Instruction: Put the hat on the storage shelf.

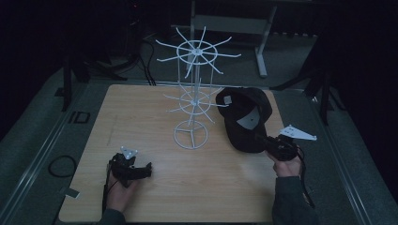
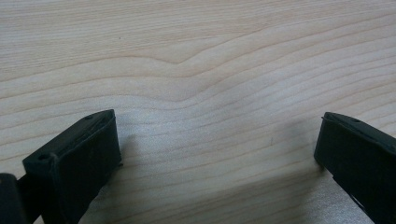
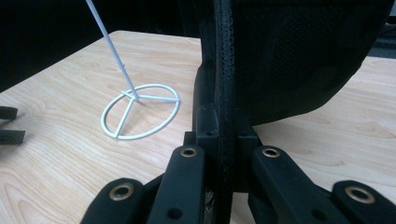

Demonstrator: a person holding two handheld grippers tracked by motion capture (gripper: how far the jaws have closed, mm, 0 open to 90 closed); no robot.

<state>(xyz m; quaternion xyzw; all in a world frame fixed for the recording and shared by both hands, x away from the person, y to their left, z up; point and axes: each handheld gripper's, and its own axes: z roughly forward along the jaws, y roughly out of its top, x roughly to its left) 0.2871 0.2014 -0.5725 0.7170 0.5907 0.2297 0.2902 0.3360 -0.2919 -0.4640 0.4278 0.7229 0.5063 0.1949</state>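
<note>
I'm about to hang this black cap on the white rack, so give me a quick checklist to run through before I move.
1. Right tongs clamped on the cap edge: ok, jaws closed on the fabric.
2. Cap lifted off the table: cannot tell.
3. Rack standing upright on its ring base: ok.
4. Upper rack prongs free of other items: ok.
5. Left tongs empty and out of the way: ok, jaws apart over bare wood.
6. Cap already hooked on a prong: not ok.
</note>
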